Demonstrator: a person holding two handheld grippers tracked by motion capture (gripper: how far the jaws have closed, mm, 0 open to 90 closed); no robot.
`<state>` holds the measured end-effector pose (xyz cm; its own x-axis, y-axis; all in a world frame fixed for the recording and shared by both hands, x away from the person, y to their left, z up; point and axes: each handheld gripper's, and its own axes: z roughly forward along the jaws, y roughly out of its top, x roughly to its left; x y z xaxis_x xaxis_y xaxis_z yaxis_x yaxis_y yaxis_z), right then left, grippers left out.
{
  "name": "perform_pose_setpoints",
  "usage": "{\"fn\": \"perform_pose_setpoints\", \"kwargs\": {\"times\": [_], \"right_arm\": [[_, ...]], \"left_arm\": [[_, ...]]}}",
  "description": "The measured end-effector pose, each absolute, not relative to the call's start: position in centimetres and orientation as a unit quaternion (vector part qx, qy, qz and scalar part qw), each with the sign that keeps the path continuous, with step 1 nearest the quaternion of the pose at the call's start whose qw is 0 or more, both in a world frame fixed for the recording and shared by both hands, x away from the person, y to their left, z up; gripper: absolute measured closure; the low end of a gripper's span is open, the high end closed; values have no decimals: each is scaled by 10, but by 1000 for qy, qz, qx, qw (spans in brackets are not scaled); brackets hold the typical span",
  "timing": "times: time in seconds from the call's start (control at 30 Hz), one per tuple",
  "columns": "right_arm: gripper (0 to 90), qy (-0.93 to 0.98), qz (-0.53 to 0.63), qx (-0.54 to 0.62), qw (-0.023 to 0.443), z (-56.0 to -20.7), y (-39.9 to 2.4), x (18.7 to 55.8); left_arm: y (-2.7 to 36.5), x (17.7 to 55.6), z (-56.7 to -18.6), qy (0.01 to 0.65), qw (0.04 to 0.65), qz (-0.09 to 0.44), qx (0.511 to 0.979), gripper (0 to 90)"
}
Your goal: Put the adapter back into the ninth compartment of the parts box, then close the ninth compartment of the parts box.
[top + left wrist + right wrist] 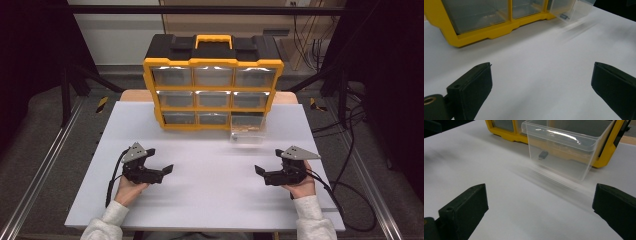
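Left gripper (159, 171): jaws wide apart, nothing between them, just bare white table (210, 190). Right gripper (265, 172): jaws also spread wide, holding nothing. Both sit low over the table's near half, well apart from each other, left at about 8 o'clock from table centre, right at about 4 o'clock, jaw tips angled inward and forward. Each is held in a hand (131, 189), light sleeves coming in at 6 o'clock.

Clear drawer (247, 132) is pulled out of the bottom right slot of the yellow organizer (213, 90), sticking forward over the table at roughly 1 o'clock from centre, near the right gripper but not touching it. In the right gripper view the drawer (564, 152) lies at 12 to 1 o'clock beyond the jaws, with a small dark part (543, 155) inside on its floor. Organizer stands upright at the table's far edge, 12 o'clock, other drawers shut.
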<state>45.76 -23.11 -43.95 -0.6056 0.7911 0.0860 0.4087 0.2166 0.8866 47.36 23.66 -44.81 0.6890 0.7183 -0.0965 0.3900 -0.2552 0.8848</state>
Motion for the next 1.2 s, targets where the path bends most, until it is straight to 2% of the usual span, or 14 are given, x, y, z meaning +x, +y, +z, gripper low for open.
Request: {"fn": "perform_pose_setpoints", "kwargs": {"times": [0.77,1.2], "right_arm": [[6,752,485,394,209,-428,-225,462],[9,764,473,386,207,-426,-206,470]], "left_arm": [[259,463,-454,365,493,174,770,26],[263,461,-455,362,489,180,773,26]]}}
